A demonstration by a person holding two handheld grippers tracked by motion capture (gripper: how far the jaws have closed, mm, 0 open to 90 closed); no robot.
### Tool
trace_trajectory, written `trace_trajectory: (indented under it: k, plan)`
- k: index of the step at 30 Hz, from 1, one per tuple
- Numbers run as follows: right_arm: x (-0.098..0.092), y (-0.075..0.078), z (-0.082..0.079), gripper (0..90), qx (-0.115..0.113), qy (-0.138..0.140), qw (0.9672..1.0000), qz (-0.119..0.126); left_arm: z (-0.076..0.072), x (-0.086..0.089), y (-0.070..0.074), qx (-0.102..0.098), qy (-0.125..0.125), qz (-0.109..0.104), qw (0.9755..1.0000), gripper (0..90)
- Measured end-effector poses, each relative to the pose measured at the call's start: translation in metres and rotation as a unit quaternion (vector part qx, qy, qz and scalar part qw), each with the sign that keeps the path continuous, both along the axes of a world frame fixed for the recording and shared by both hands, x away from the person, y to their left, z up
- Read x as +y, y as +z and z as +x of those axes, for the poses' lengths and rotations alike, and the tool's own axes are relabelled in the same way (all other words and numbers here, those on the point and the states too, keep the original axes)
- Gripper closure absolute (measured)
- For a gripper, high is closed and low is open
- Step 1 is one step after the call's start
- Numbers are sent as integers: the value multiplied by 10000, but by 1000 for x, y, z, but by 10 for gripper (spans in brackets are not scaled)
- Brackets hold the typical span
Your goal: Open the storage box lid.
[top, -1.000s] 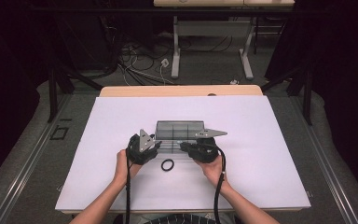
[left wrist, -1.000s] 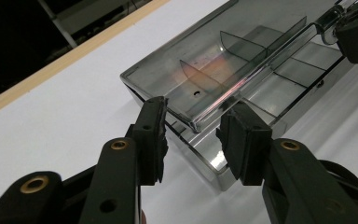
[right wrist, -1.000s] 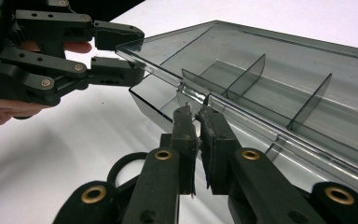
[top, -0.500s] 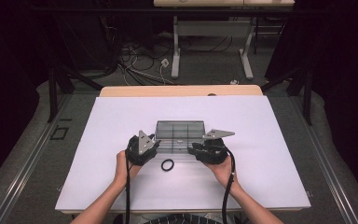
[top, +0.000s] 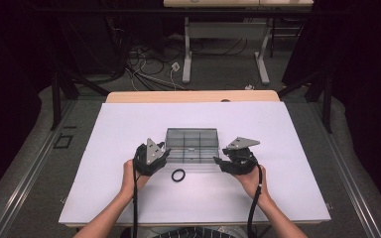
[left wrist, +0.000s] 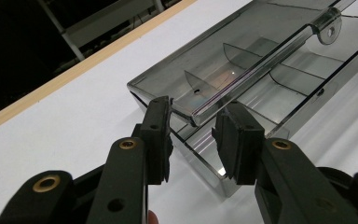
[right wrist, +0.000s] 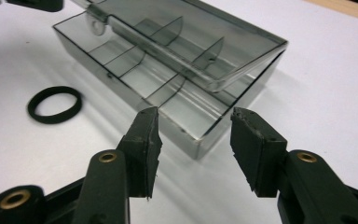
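Observation:
A clear grey compartment box lies on the white table, its hinged lid raised ajar. My left gripper is at the box's left end. In the left gripper view its pads clamp the lid's front corner, so the left gripper is shut on it. My right gripper stands just off the box's right end. Its jaws have just been opening, and the right gripper now stands open, with the box's corner just ahead of the pads and untouched. A black rubber ring lies in front of the box.
The white sheet covers the table, with a wooden edge at the far side. Beyond it stand desk legs and loose cables on the floor. The ring lies close to the box's front wall.
My right gripper has drawn back to the right, away from the box's end, and its jaws have spread apart. The left gripper and the box have stayed put.

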State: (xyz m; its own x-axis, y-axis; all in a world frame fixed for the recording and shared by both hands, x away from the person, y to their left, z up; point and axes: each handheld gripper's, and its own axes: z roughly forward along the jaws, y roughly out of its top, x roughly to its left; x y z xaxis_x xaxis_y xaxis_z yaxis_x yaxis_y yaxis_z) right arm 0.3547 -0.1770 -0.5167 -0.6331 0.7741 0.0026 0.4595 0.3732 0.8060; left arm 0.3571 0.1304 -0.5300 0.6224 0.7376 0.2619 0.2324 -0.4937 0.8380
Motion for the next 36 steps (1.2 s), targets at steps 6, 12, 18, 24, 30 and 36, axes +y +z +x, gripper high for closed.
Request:
trace_trajectory:
  k: [6, 12, 18, 24, 30, 36]
  plan:
    - [-4, -2, 7, 559, -126, -101, 9999, 17, 0, 0, -1, -16, 23, -32, 10000, 651]
    - [-7, -1, 12, 609, -265, -161, 9992, 234, 1, 0, -1, -18, 21, -54, 10000, 656]
    - [-3, -3, 15, 644, -385, -100, 9991, 116, 1, 1, -2, -34, 26, -101, 9999, 659]
    - [2, -2, 14, 679, -434, -70, 9990, 13, 1, 1, -1, -49, 3, -113, 9999, 663]
    - [2, 0, 14, 696, -489, -100, 9987, 61, 0, 2, 1, -48, 2, -102, 9999, 675]
    - [1, 0, 14, 725, -470, -113, 9988, 89, 2, 3, 2, -10, 38, -174, 9998, 679]
